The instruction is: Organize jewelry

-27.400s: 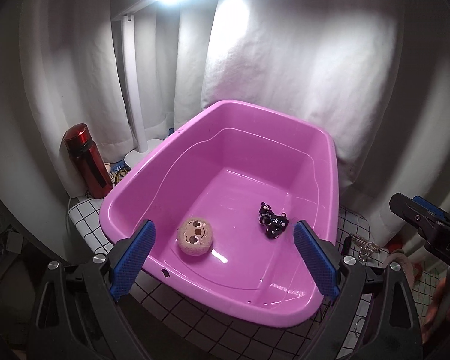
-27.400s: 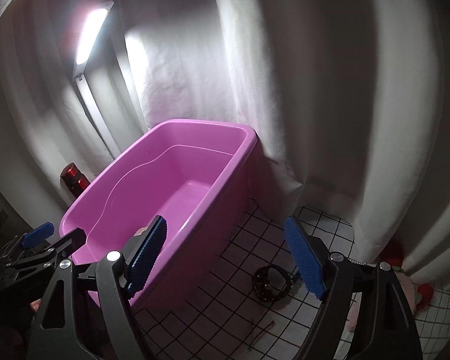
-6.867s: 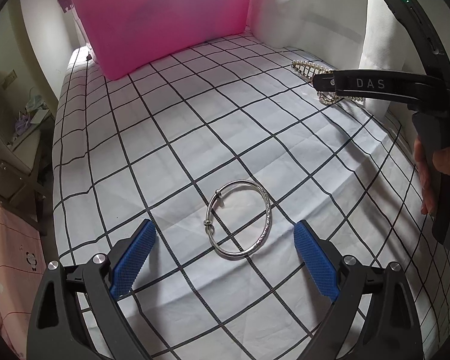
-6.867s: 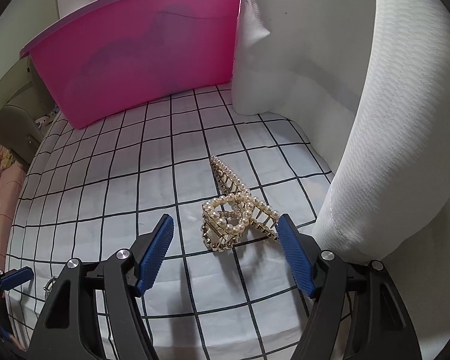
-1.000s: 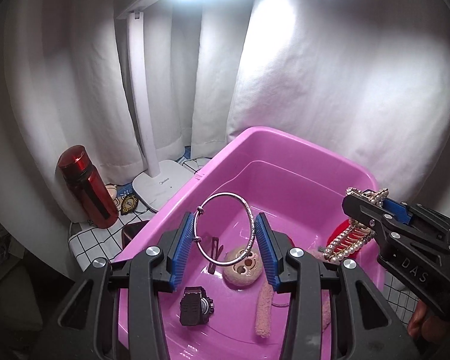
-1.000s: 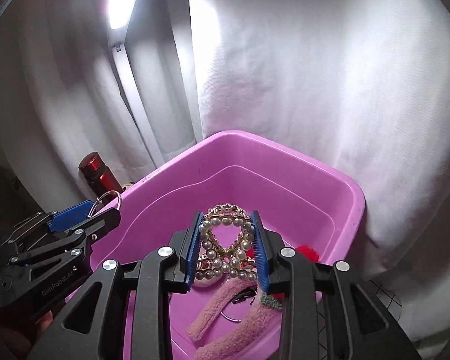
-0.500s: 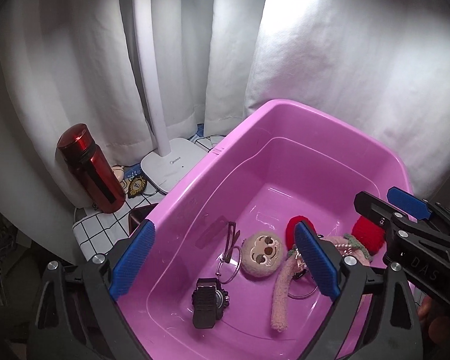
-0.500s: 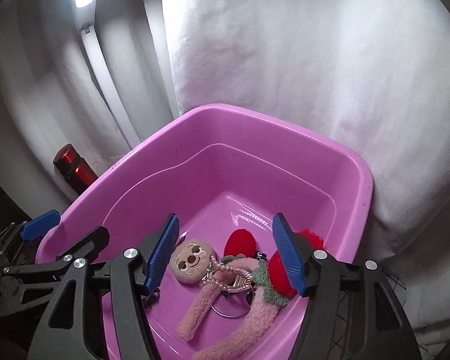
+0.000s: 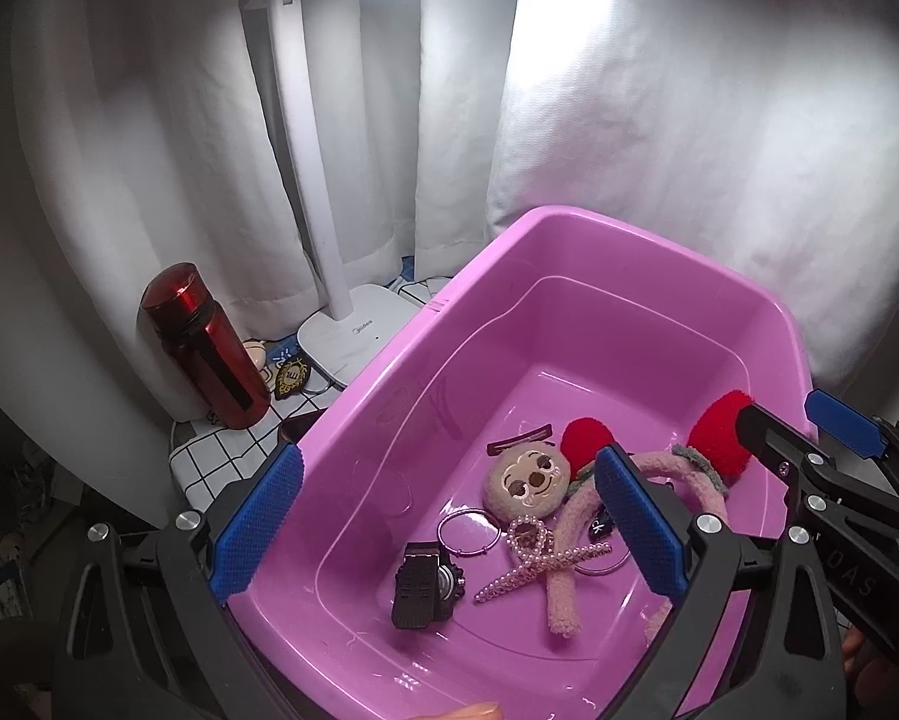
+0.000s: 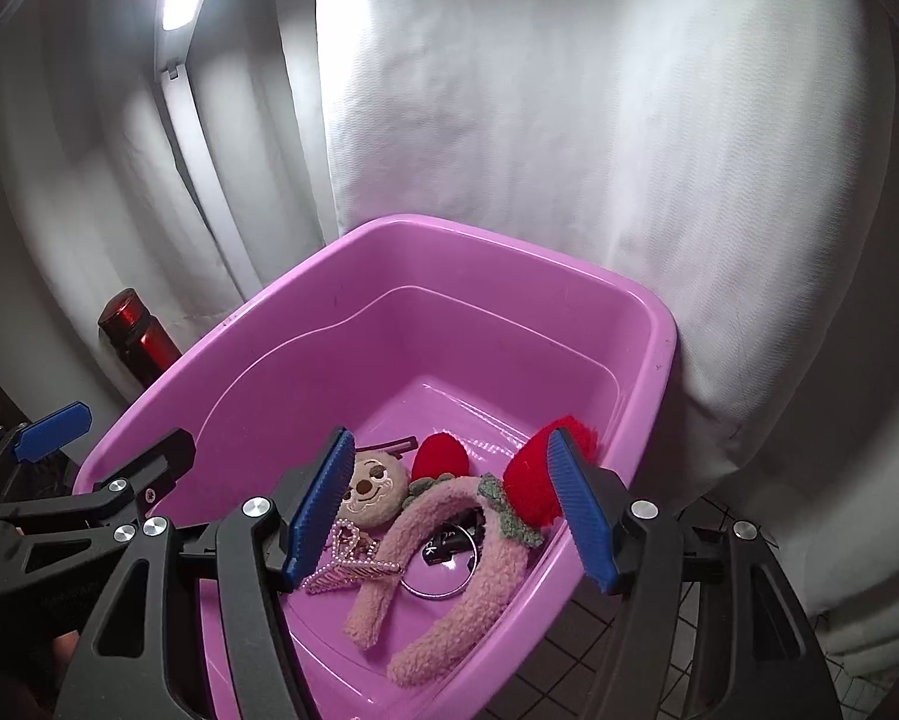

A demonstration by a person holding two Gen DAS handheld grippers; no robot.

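The largest item was the pink tub (image 9: 569, 252), filling the lower half of both views and standing on the grid-patterned worktop (image 9: 221, 456) before a white curtain (image 9: 689, 180). At ten o'clock from the tub stood a white desk lamp (image 9: 353, 336) and, beyond it, a red bottle (image 9: 203, 348).

Inside the tub, from large to small: a pink plush headband (image 10: 449, 546) with red ears arched across the four-o'clock corner; a round plush face clip (image 9: 524, 483) lay near the centre; a black watch (image 9: 422, 585) lay at seven o'clock from it; the pearl hair claw (image 9: 533, 558) rested across one leg of the headband; the silver bangle (image 9: 468, 531) lay flat between the watch and the face clip. A second ring showed under the headband arch (image 10: 443, 576).

The left tongs (image 9: 449, 531) were spread nearly full and the last of their opening was under way; the right tongs (image 10: 449, 510) were parted and widening slightly. Nothing was between either pair, and both hovered above the tub.

I judged the step in hand to be the release of the bangle and the claw, both now deposited. The next move called for lifting both tongs clear of the rim without snagging the headband, then searching the worktop for remaining pieces, none of which appeared in these views.
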